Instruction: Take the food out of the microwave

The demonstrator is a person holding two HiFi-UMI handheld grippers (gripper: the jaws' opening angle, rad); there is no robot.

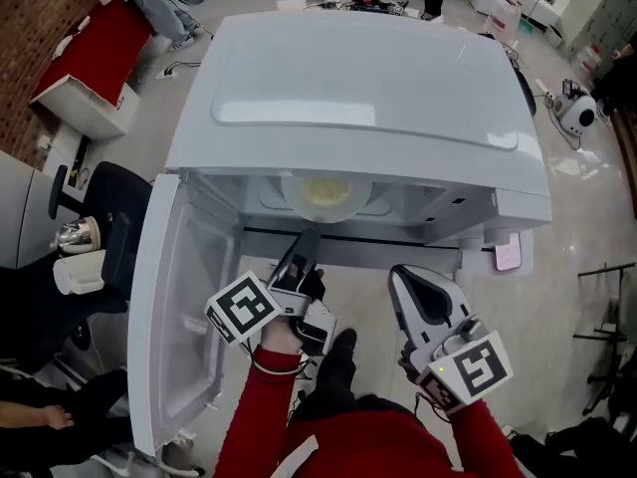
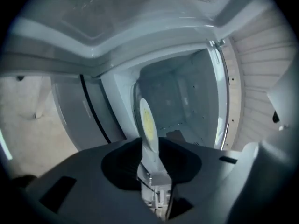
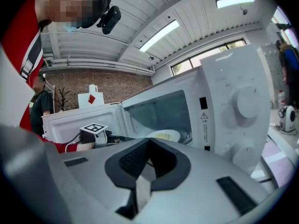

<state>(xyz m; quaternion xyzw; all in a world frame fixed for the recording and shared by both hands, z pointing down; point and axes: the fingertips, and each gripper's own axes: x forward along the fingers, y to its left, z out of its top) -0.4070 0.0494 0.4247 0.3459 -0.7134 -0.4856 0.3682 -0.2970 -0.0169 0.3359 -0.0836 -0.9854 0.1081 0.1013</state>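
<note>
A white microwave [image 1: 358, 78] stands with its door [image 1: 184, 307] swung open to the left. Inside sits a white plate [image 1: 323, 195] with pale yellow food. My left gripper [image 1: 307, 239] points into the opening, just short of the plate's front rim. In the left gripper view the picture is rolled, so the plate [image 2: 146, 120] stands on edge, in line with the narrow gap of the left gripper [image 2: 150, 146]; the jaws are a little apart and nothing is pressed between them. My right gripper [image 1: 403, 277] hangs shut in front of the microwave's right half, empty. From there the plate [image 3: 164, 136] shows beyond the right gripper [image 3: 145, 160].
The control panel with two knobs [image 3: 238, 106] is on the microwave's right side. A black office chair [image 1: 109, 217] and a metal kettle [image 1: 75, 235] are at the left. A red-topped cabinet [image 1: 85, 58] stands at the far left. Cables and gear lie on the floor behind.
</note>
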